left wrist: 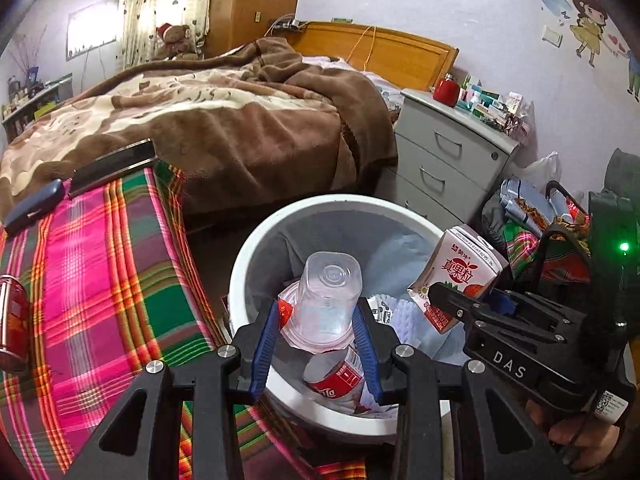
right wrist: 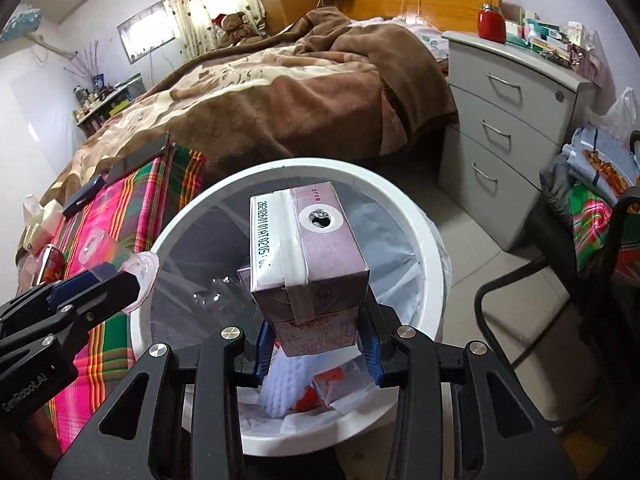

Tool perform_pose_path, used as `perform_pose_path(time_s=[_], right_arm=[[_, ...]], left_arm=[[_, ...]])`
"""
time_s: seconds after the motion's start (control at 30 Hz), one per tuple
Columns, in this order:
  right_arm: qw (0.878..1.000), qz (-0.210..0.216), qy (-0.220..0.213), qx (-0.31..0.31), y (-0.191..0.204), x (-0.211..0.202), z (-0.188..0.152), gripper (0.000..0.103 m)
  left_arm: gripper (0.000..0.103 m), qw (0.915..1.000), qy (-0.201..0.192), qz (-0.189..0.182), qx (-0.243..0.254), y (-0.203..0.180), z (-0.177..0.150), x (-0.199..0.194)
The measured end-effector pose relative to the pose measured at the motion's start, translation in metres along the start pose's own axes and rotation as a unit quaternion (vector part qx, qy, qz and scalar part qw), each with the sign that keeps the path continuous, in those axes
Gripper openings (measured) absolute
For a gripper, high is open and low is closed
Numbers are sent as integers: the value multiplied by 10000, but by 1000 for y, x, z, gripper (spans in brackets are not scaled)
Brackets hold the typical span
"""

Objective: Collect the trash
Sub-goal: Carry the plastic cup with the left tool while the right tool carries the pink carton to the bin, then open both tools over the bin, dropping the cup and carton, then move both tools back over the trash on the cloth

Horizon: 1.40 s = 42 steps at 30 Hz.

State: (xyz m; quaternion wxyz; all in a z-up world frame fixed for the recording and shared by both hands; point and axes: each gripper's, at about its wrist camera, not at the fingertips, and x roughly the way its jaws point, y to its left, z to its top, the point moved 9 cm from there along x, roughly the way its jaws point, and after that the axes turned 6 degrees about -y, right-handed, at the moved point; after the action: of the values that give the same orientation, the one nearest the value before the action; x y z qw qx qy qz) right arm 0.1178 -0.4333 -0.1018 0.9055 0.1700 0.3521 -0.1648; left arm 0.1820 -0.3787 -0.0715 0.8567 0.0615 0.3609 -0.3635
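The clear plastic cup (left wrist: 326,300) sits upside-down between the blue pads of the left hand-held gripper (left wrist: 320,344), held across its wall near the rim, directly above the open bin (left wrist: 256,240). It looks thin and empty, so it should weigh almost nothing, but the smooth wall is likely slippery and will buckle under a hard squeeze; a hold near the stiffer rim, as here, seems the safest place. The jaws are closed in on the cup and grip it. The drink carton (right wrist: 308,256) is clamped at its lower end by the right hand-held gripper (right wrist: 318,344), its punctured top pointing away from the camera, also over the bin mouth. Its straw hole is open, so it is probably drained and light; the cardboard sides are stiff enough for a flat-face grip, though they could dent, and any dregs might drip. Those jaws are partly closed, pressing on two opposite faces. Inside the lined bin lie a crushed bottle with a red label (left wrist: 340,376) and white paper. Beside the bin, a plaid cloth (left wrist: 100,280) covers the foot of the bed, with a red can (left wrist: 14,320) lying on it, a likely next item.
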Motion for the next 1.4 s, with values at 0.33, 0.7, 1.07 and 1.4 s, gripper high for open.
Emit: perform_pose_path(time_s=[0.33, 0.7, 1.07, 1.4], right_arm=[[10000, -59, -41, -42, -2, -2, -1, 61], [9998, 19, -212, -44, 11, -11, 3, 61], [9992, 208, -299, -162, 37, -17, 2, 61], [9974, 471, -406, -368, 74, -19, 2, 61]], left_arm=[[63, 9999, -34, 119, -104, 11, 1, 0], [63, 9993, -192, 223, -216, 25, -2, -24], [63, 9971, -403, 505, -409, 58, -8, -58], [63, 9932, -605, 808, -589, 96, -16, -91]])
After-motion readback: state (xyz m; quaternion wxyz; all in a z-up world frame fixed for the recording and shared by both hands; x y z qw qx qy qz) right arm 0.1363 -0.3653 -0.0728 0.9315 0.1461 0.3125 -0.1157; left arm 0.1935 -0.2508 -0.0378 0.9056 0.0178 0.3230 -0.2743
